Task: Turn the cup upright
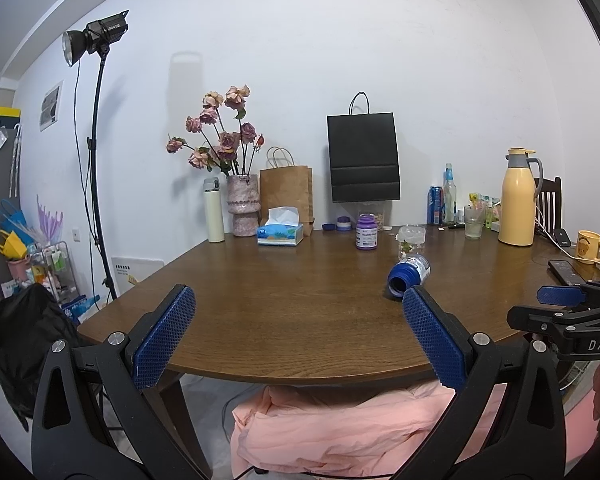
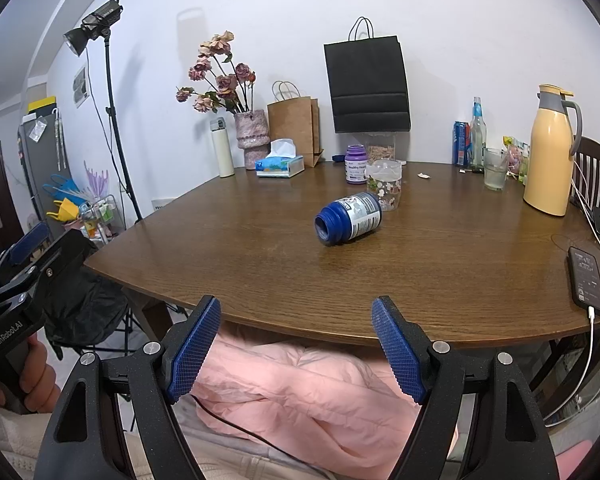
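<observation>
"DAS" on the right tongs [image 1: 561,295] body, "GenRoboLAI" on the left tongs [image 2: 28,246] body, bottle labels unreadable

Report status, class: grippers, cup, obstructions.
Left gripper open, empty. Right gripper open, empty. Blue cup on its side, untouched. Floral glass close behind it.

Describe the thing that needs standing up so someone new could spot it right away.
On the brown table, near the middle, just in front of the flowered clear cup, a blue bottle lies on its side. Everything near it stands upright; its open mouth faces the near edge.
</observation>
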`<state>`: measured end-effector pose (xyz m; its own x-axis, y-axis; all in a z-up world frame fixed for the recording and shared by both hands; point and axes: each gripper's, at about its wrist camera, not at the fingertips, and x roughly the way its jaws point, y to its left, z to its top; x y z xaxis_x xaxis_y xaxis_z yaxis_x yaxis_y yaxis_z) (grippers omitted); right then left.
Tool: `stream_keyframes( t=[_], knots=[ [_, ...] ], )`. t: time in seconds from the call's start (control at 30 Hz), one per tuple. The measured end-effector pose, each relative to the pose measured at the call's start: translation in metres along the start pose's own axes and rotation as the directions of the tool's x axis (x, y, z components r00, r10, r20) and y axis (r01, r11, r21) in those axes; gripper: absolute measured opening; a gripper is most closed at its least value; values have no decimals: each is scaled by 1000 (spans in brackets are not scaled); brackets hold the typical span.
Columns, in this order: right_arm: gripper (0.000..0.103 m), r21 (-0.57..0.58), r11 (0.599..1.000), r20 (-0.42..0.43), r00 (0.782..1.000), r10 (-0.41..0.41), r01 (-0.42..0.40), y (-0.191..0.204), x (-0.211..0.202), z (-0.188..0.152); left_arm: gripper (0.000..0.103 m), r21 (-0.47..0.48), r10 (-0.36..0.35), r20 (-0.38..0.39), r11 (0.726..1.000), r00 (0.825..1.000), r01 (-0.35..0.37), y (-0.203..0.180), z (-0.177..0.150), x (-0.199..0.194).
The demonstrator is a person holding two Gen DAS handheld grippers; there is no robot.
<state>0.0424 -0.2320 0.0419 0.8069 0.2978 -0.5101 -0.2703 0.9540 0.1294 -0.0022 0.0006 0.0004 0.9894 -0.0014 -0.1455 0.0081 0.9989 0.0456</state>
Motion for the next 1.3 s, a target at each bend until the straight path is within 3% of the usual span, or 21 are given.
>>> stream_keyframes(
  t=[1.3],
  knots=[
    [83, 2, 1000, 0, 1000, 0, 0, 0, -1, -1, 103, 1, 3, 2, 1000, 1000, -3, -6, -6, -2]
  ],
)
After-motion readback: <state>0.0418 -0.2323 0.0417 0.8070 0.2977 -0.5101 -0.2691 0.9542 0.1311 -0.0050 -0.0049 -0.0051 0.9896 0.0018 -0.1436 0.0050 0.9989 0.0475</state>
